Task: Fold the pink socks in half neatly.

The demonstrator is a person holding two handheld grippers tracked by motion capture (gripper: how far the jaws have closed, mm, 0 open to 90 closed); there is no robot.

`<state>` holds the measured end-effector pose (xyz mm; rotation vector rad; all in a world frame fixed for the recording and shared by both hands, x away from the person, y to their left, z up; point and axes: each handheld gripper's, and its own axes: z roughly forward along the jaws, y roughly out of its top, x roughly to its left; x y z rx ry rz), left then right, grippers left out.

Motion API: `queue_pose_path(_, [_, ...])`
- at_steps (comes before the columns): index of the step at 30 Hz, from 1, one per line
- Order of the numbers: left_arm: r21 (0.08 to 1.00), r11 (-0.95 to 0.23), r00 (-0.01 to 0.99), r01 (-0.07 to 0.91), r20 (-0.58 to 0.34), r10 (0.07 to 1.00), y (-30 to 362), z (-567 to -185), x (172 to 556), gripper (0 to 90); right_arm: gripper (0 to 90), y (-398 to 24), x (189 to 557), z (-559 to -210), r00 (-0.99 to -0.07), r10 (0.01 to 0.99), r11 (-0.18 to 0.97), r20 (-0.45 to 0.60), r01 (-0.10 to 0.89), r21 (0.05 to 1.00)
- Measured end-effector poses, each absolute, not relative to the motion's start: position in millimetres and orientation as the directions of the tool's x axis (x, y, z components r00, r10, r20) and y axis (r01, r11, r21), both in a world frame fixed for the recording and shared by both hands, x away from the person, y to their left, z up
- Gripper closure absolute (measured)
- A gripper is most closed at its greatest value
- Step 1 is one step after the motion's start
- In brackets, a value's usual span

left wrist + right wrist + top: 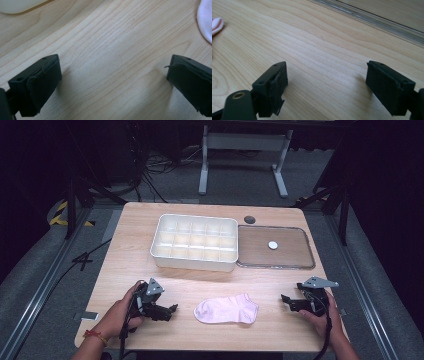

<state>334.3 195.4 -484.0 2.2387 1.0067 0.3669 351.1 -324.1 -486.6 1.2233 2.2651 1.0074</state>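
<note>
Both tongs stand with their jaws spread wide and nothing between them: my left tongs (pixel 172 309) rest on the pale wooden desk (pixel 125 255) just left of the small pink cotton sock (pixel 227 309), my right tongs (pixel 285 299) rest a little farther off on its other side. The sock lies flat at the near edge of the desk, between my two hands, untouched. I judge this the very start: reaching in for the sock. Next I need to bring one pair of tongs onto an end of it, low enough to pinch the thin fabric off the wood.

Beyond it, the white plastic tray (pixel 194 241) divided into many small compartments looks empty throughout. Touching its right side lies its clear flat lid (pixel 276 247), bearing a small white round disc (pixel 272 245).
</note>
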Motion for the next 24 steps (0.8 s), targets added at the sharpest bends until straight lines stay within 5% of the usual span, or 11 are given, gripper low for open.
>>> queue_pose_path(12, [0.659,-0.517,0.692,0.547,-0.009,0.722,198.3,-484.0,343.7,0.0,18.9,-323.6,351.6,-485.1,-0.554,0.832,0.375,0.009,0.574,0.728])
queue_pose_path(24, [0.661,-0.575,0.770,0.482,-0.007,0.638,197.6,-484.0,345.0,0.5,43.7,-304.3,337.4,-461.4,-0.657,0.753,0.370,0.034,0.467,0.803])
